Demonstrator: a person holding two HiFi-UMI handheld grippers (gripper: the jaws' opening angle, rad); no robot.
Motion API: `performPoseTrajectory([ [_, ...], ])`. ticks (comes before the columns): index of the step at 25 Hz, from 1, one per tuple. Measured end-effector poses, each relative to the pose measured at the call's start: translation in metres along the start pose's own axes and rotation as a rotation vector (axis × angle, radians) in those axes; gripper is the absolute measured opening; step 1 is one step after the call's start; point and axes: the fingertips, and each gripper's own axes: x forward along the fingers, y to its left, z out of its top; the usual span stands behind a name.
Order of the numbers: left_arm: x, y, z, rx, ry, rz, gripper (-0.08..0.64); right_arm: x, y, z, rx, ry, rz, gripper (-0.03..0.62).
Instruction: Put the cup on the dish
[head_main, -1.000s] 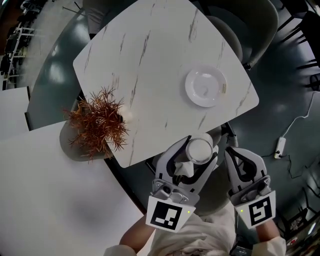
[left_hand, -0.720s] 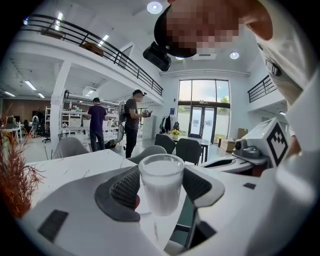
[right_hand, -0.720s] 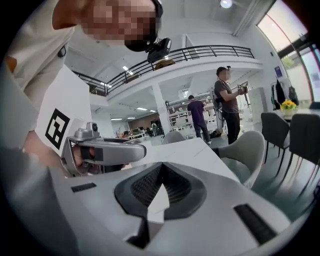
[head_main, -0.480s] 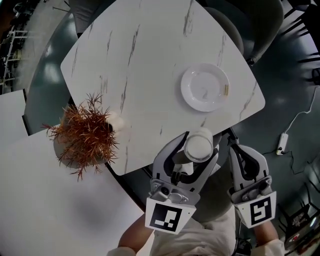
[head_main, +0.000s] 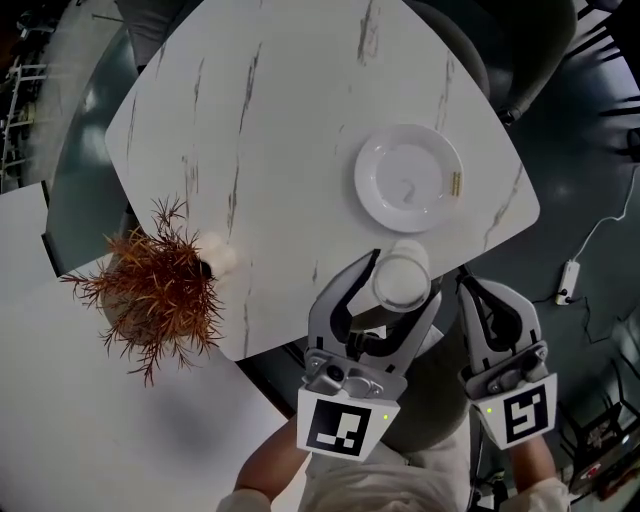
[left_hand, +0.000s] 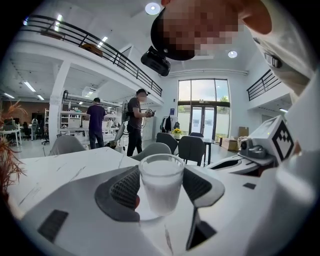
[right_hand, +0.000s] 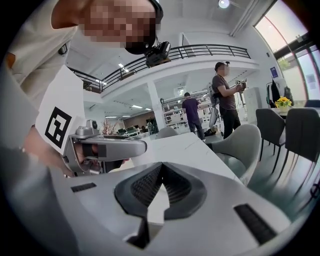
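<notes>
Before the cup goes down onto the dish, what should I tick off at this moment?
1. Cup held by left gripper: ok, fingers press both its sides.
2. Cup upright: ok.
3. Cup above dish: not ok, it hangs at the table edge, short of the dish.
4. Dish centre free: ok; a small yellowish thing lies only at its right rim.
5. Right gripper out of the path: ok, shut, empty, off the table.
</notes>
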Motion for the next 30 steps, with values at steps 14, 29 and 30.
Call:
performPoseTrajectory([
  [14,0.032,0.022,-0.027,-0.014,0.021,0.031,0.268,0.025,-0.006,-0.014,-0.011,0.033,0.008,0.005],
  [29,0.057,0.026,-0.056,0.032,0.037,0.027,0.268,0.046,-0.021,-0.031,0.014,0.053,-0.009,0.005],
  [30,0.058,0.026,-0.058,0.043,0.041,0.027,0.268,0.046,-0.021,-0.032,0.016,0.055,-0.008,0.005],
])
